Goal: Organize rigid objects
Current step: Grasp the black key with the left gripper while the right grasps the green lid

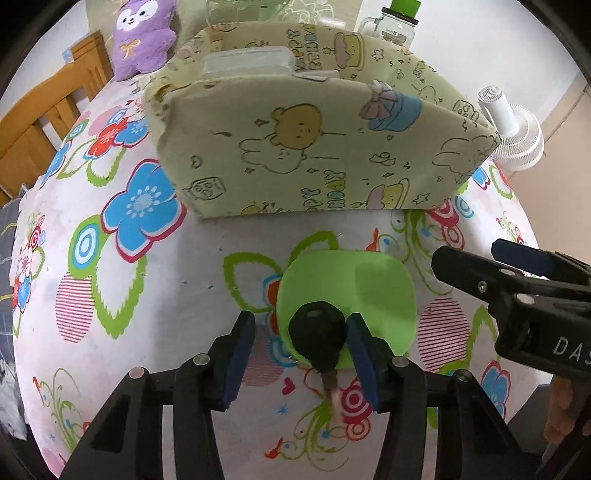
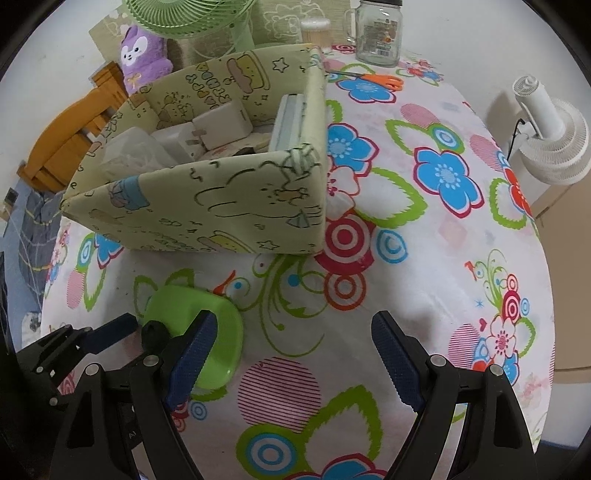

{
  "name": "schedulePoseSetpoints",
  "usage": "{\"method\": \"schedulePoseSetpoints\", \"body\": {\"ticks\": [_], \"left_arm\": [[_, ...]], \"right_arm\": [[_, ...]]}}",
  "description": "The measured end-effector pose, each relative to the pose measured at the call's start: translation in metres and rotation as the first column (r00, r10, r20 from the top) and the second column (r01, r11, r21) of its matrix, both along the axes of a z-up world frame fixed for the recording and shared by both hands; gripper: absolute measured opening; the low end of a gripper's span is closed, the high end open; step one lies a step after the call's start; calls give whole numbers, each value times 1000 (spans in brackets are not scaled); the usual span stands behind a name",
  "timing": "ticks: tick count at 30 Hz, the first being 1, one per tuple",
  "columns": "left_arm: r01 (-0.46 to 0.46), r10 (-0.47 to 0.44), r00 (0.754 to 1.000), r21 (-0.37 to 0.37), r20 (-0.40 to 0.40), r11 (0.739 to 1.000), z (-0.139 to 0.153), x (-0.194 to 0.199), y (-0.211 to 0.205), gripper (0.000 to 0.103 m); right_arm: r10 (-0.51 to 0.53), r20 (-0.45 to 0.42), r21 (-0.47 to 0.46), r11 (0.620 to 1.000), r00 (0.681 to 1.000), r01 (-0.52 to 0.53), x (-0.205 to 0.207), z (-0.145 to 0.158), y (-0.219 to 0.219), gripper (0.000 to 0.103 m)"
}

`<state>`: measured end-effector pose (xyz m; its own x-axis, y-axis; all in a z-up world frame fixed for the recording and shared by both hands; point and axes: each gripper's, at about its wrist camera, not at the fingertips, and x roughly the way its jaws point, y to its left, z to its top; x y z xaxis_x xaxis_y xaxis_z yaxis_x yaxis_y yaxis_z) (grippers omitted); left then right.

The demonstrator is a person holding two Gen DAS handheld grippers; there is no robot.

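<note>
The left gripper (image 1: 300,341) has its blue-padded jaws narrowed around a black-headed key (image 1: 318,336): the right pad lies against the key's head, while a gap shows between the left pad and the head, so whether the grip is firm I cannot tell. The key's metal blade points back toward the camera and looks blurred. Its head sits over the near edge of a green plastic lid (image 1: 354,299) that lies flat on the desk (image 1: 184,280), which is covered by a cloth printed with blue, red and green flowers. The right gripper (image 2: 293,360) hovers just to the right of the lid with its jaws spread wide and nothing between them, only bare cloth beneath; its left pad overlaps the lid's edge in the right wrist view. Beyond the lid stands a pale yellow fabric storage box (image 1: 314,147) printed with cartoon bears and rabbits. Inside it, seen from the right wrist, are white power adapters (image 2: 218,123), a translucent plastic case (image 2: 129,155) and a slim grey-white item leaning upright against the right wall. Farther back on the desk are a purple plush toy (image 1: 144,37), a glass jar (image 2: 378,33), orange-handled scissors (image 2: 380,80) and a green fan (image 2: 184,18). A white fan (image 2: 554,140) stands off the right edge.
</note>
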<state>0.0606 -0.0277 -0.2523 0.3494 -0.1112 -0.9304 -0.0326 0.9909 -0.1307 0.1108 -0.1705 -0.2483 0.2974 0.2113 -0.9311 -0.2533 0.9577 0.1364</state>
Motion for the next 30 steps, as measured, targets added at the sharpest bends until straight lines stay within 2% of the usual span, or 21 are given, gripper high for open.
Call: {"method": "schedulePoseSetpoints", "body": {"ticks": [2, 5, 8, 30], "left_arm": [[5, -5, 1000, -5, 3, 1000, 0, -3, 4, 53], [28, -28, 1000, -19, 11, 999, 1, -9, 8, 39], [50, -49, 999, -14, 22, 999, 4, -14, 12, 32], [80, -80, 997, 29, 22, 996, 2, -12, 51, 32]], "right_arm": [[2, -2, 4, 1000, 1000, -2, -2, 0, 3, 88], [2, -7, 6, 1000, 1000, -2, -4, -2, 7, 88], [0, -12, 8, 1000, 1000, 1, -6, -3, 11, 88], [-69, -75, 32, 997, 995, 72, -22, -20, 65, 88]]}}
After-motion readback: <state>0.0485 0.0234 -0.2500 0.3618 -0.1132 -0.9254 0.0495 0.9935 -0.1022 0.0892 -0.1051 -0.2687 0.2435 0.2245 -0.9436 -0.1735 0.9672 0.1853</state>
